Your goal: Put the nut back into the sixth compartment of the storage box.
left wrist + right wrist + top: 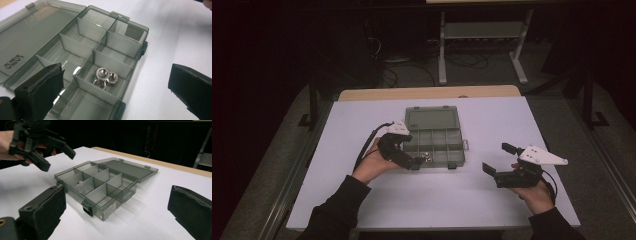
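Left gripper [416, 162] sat at centre frame in the high view, over the near-left corner of the organizer box [447, 146]; jaws wide apart, nothing between them. Right gripper [497, 160] hung lower right of frame, well clear of the box, jaws also spread and empty.

Three metal nuts [106, 77] lay bunched, touching each other, in one compartment near the box's edge, centre of the left gripper view. A fourth shiny piece [76, 71] showed in the adjoining compartment, half hidden behind the divider.

Judgement: nuts are small, rigid, dense and slick, likely to roll or squirt out of the pads. Best taken one at a time across opposite flats, coming straight down between the dividers.

Count: one box, lid [432, 118] open flat, eight compartments.
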### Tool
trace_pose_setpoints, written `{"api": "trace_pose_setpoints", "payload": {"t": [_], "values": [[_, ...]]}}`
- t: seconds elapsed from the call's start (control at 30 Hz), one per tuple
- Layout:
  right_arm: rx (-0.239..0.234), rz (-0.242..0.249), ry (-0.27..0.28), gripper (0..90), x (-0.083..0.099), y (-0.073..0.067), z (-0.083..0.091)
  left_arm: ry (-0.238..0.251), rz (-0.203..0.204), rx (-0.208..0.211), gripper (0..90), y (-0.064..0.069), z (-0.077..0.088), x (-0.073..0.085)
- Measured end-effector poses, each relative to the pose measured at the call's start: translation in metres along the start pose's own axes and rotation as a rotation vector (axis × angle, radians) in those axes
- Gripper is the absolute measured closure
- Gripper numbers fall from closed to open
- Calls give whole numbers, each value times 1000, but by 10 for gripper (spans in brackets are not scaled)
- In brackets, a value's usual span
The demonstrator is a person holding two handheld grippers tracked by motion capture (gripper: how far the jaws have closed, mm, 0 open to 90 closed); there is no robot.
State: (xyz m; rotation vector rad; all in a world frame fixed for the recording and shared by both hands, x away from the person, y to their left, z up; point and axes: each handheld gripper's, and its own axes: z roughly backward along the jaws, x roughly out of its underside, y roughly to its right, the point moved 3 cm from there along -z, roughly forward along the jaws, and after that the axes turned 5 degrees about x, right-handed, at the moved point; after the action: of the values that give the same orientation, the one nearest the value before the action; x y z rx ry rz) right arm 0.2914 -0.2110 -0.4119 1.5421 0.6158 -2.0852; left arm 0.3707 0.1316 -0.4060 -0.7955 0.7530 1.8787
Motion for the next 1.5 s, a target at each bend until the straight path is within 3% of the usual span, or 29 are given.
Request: {"api": "trace_pose_setpoints", "payload": {"t": [0.43, 0.8, 1.1, 1.5], "values": [[-1, 10, -4, 10, 0, -2, 0, 142, 33, -57, 0, 13, 48, 30], [-2, 12, -8, 10, 0, -2, 1, 286, 63, -133, 0, 21, 92, 65], [-7, 9, -12, 10, 1, -3, 0, 383, 83, -183, 0, 29, 116, 93], [3, -1, -24, 10, 5, -2, 4, 390, 96, -172, 0, 33, 118, 107]]}}
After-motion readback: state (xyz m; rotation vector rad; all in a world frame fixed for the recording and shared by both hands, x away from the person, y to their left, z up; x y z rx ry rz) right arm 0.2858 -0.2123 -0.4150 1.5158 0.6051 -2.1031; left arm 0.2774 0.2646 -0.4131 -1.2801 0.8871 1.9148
